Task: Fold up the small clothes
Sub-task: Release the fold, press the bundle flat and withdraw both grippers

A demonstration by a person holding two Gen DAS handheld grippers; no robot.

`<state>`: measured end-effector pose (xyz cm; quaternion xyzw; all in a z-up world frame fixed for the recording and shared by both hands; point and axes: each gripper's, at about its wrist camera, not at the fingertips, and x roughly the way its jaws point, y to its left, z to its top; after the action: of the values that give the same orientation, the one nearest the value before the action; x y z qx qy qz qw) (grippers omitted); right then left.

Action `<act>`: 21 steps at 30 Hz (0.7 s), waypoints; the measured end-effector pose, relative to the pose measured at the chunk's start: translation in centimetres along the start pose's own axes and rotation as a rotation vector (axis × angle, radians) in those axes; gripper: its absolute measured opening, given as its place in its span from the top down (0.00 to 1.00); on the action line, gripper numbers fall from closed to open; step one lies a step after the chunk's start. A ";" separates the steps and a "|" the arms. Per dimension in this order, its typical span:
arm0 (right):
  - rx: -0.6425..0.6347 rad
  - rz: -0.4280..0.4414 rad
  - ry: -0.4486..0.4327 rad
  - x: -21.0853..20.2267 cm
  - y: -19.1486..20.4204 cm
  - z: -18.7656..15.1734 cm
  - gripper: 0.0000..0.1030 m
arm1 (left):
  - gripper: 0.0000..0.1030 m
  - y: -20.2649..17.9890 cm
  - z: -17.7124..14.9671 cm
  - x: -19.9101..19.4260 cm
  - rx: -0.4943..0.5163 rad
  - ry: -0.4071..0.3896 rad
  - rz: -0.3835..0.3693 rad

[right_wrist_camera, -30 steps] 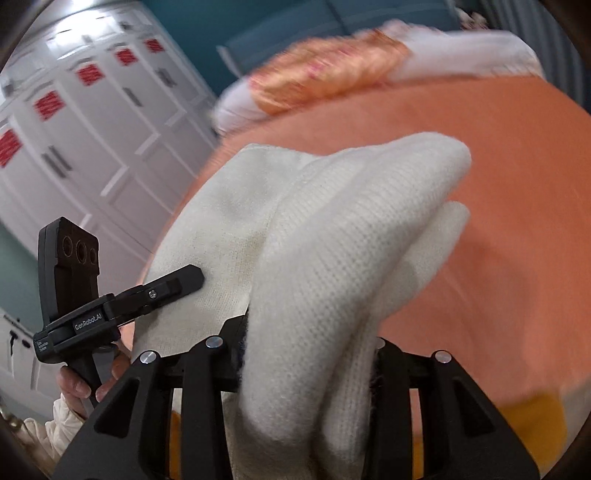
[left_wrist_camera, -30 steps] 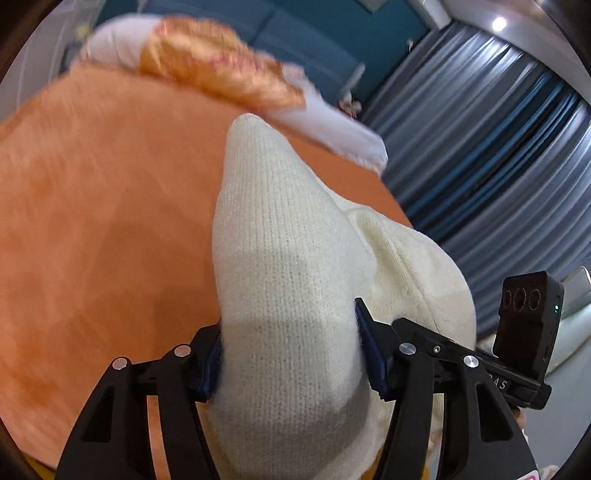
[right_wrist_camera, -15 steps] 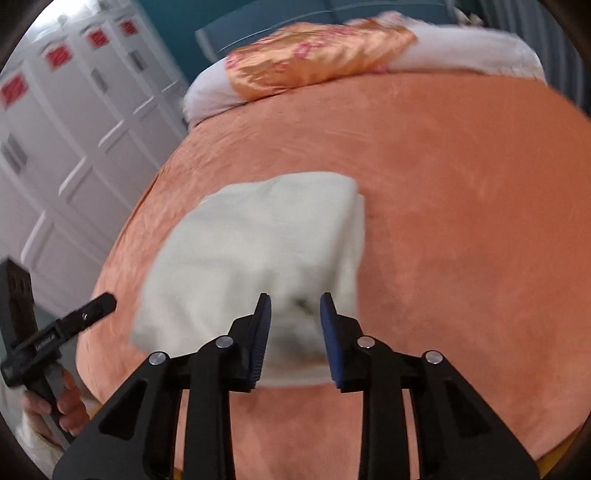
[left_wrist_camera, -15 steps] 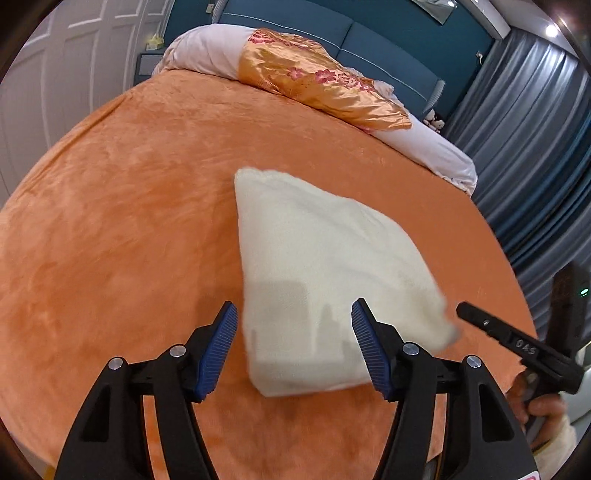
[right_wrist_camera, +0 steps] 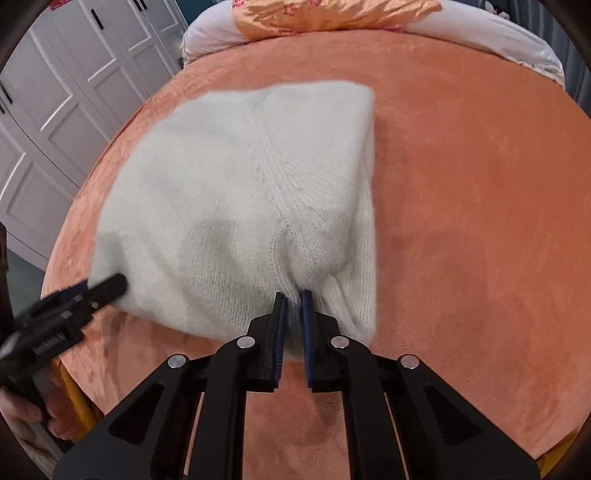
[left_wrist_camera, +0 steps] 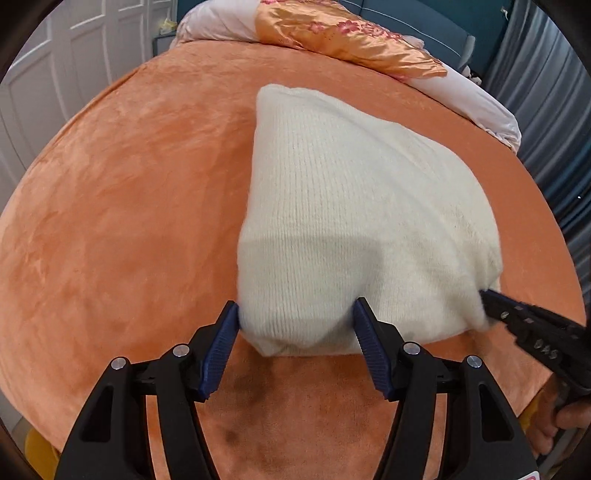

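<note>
Cream knitted folded garment (left_wrist_camera: 354,214) is lying on the orange plush bedspread (left_wrist_camera: 122,206). Left gripper (left_wrist_camera: 295,325) is sitting wide, straddling the near-left corner; right gripper (right_wrist_camera: 293,306) is pinching the near edge, nearly closed. Judgement: grab both layers evenly, keep edges aligned.

We count one cream knitted garment (left_wrist_camera: 354,221), folded, lying just ahead of our two grippers: the left gripper (left_wrist_camera: 295,325) and the right gripper (right_wrist_camera: 293,299). Beneath them spreads one orange bedspread (left_wrist_camera: 129,206). Far beyond the tongs we see one white pillow (left_wrist_camera: 218,26) under one orange floral cover (left_wrist_camera: 343,40).
</note>
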<state>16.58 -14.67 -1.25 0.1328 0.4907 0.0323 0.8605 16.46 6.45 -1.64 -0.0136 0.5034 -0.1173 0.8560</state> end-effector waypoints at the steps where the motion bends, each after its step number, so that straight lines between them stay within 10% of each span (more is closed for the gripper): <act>1: -0.005 -0.003 -0.030 -0.8 0.3 -0.1 0.89 | 0.40 -0.1 -0.1 -0.3 -0.005 -0.002 0.010; 3: -0.022 -0.022 -0.091 -2.4 1.1 -0.6 0.87 | 0.40 -0.7 -0.4 -1.1 -0.020 -0.017 0.031; 10: 0.029 -0.164 -0.265 -5.8 1.0 -6.3 0.30 | 0.21 -3.8 -3.7 -2.3 0.012 -0.041 0.139; 21: -0.019 -0.269 -0.245 -1.9 0.7 -11.3 0.18 | 0.21 -5.5 -8.2 0.1 0.073 -0.047 0.220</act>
<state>5.99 -12.11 -4.92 0.0606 0.3952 -0.0949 0.9116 8.38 1.84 -5.04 0.0701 0.4769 -0.0404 0.8752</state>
